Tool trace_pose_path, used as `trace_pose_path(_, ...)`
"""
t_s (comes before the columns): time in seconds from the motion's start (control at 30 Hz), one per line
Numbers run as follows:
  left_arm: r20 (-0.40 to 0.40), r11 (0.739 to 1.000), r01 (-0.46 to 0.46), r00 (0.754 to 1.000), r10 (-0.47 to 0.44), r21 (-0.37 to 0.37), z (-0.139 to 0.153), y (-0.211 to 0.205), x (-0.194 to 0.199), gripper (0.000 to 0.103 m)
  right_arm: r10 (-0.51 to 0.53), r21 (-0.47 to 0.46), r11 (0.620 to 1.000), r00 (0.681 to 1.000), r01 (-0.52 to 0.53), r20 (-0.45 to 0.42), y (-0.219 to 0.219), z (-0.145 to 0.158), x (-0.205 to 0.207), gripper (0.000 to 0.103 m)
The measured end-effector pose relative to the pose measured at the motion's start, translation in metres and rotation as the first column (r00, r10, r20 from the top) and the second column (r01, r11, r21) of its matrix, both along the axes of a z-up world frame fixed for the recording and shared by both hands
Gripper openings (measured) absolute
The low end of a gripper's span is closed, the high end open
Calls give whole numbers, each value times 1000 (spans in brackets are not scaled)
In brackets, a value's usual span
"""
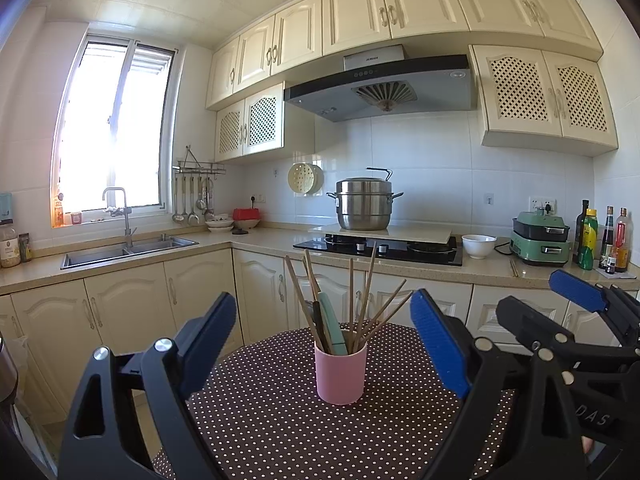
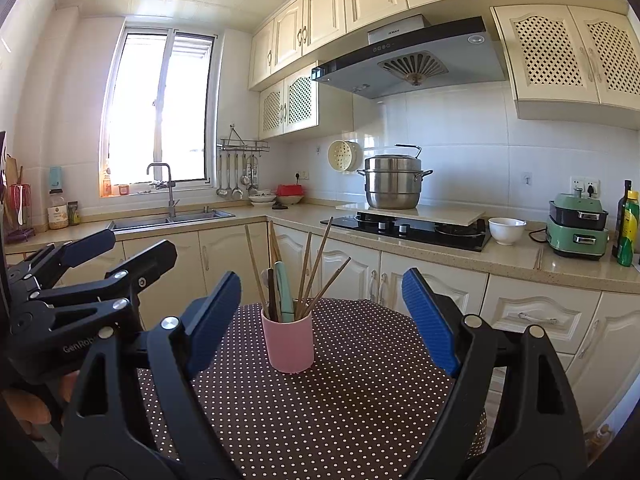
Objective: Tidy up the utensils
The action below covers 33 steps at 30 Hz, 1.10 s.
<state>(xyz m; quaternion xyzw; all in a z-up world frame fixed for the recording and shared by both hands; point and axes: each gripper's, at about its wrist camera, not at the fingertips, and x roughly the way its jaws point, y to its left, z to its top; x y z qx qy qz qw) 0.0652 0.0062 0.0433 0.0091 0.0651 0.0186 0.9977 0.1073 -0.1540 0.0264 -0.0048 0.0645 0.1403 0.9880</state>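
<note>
1. The pink cup [image 1: 341, 372] stands upright mid-bench [image 1: 280, 432], holding chopsticks [image 1: 370, 300] and a mint-green utensil [image 1: 332, 320].
2. Left gripper [image 1: 324, 344] and right gripper [image 2: 320, 316] both gape wide, empty, short of the cup.
3. Probably steady the cup with one gripper, then pinch a single chopstick high up.

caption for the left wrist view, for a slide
Open left gripper faces a pink cup of chopsticks on a polka-dot table.

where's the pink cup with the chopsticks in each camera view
Left wrist view: pink cup stands lower centre on the polka-dot table, between the open fingers.
Right wrist view: pink cup stands left of centre, nearer the left finger.
Shared landmark: steel steamer pot on the stove, behind it.
</note>
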Motion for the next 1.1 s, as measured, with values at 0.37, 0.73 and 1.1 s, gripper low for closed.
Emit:
trace_pose_path(0.37,-3,1000,-3,1000,3,0,0,0,2,87,0,0,1000,1000,0,-3,0,-1,1,82)
trace_pose_path(0.73,-5,1000,-4,1000,4,1,-1,1,4,87,1,0,1000,1000,-1,-6,0,-1,1,82)
trace_pose_path(1.1,-5,1000,-3,1000,3,1,-1,1,4,87,-1,-1,1000,1000,1,-8,0,-2,1,82)
